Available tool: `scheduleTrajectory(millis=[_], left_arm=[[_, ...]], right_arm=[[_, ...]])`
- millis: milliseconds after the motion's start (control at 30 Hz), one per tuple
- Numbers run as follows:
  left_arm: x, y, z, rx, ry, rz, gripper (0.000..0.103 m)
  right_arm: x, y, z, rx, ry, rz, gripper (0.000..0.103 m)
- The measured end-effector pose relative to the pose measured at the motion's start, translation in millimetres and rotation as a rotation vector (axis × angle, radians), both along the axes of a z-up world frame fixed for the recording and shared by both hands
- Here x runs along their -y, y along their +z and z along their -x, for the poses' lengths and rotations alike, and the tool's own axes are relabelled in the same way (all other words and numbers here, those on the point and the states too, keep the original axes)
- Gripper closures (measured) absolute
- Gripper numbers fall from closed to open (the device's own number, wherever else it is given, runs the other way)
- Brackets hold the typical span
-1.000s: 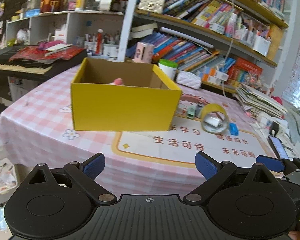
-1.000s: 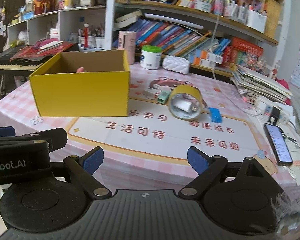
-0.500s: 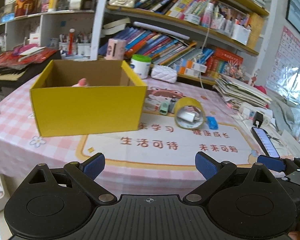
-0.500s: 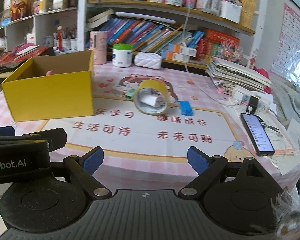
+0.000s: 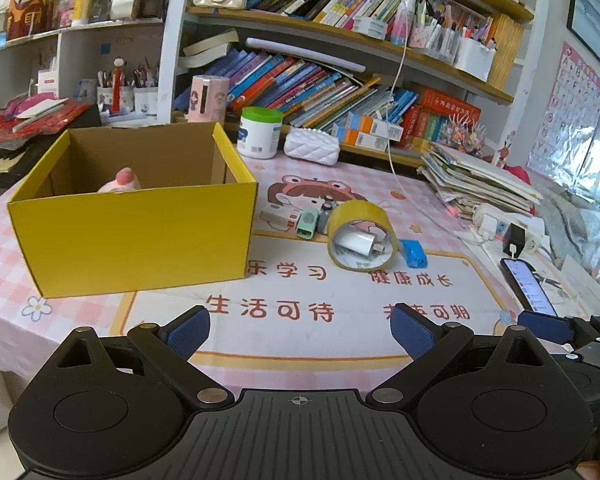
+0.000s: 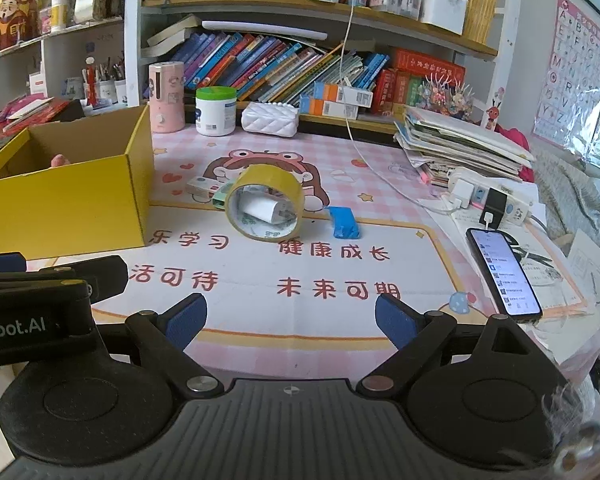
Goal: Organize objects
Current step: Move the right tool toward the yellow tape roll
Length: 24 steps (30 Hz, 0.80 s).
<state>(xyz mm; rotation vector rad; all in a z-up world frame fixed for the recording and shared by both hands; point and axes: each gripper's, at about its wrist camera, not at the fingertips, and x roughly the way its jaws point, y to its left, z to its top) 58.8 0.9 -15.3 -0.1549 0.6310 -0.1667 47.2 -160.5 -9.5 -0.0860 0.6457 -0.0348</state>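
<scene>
You have one yellow box [image 5: 140,236], one tape roll [image 5: 362,236], one blue block [image 5: 414,253]. Your left gripper [image 5: 300,330] and right gripper [image 6: 290,320] gape wide, empty, touching nothing.

Crowded bookshelves [image 5: 340,40] behind a pink checked table [image 6: 380,160], alphabet poster [image 6: 576,60] on wall

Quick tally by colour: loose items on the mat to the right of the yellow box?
Yellow: 1, tape roll
White: 2, charger inside the roll, small case
Green: 1, small clip-like item
Blue: 1, small block
Total: 5
</scene>
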Motion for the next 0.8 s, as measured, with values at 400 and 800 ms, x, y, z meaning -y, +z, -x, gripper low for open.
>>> scheduleTrajectory(millis=[400, 800], left_arm=[[18.1, -5.4, -37.1, -0.032, 0.025, -0.001, 0.005], [39.3, -10.2, -78.8, -0.048, 0.085, 0.008, 0.005]], right_arm=[[19.8, -5.5, -42.8, -0.036, 0.015, -0.008, 0.012], [45.4, -10.5, -97.8, -0.057, 0.07, -0.01, 0.012]])
